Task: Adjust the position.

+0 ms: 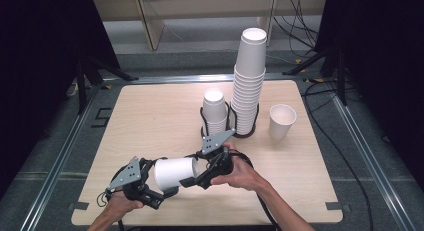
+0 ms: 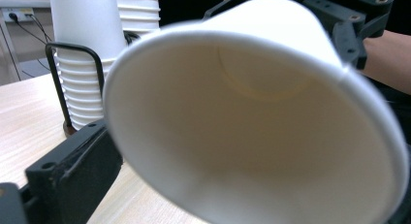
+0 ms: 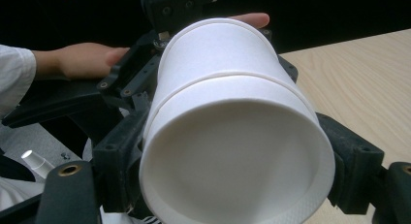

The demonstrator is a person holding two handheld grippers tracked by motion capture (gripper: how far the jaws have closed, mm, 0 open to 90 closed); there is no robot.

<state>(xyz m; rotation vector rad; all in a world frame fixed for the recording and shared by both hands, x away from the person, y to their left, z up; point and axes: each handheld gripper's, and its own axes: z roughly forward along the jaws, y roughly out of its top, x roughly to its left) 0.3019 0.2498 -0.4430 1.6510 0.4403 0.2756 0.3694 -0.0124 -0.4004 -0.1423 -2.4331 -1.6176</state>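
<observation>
A white paper cup [image 1: 174,173] lies on its side in the air, just above the near edge of the pale wooden table [image 1: 150,116], held between both tools. The left gripper [image 1: 150,183] has its jaws closed around the cup's rim end; the right gripper [image 1: 200,173] clamps the base end. In the right gripper view a second cup rim shows nested behind the first. Beyond the held cup, toward the table's far side, stand a tall stack of white cups [image 1: 248,86] in a black wire holder, a shorter stack [image 1: 215,113], and a single upright cup [image 1: 281,121].
</observation>
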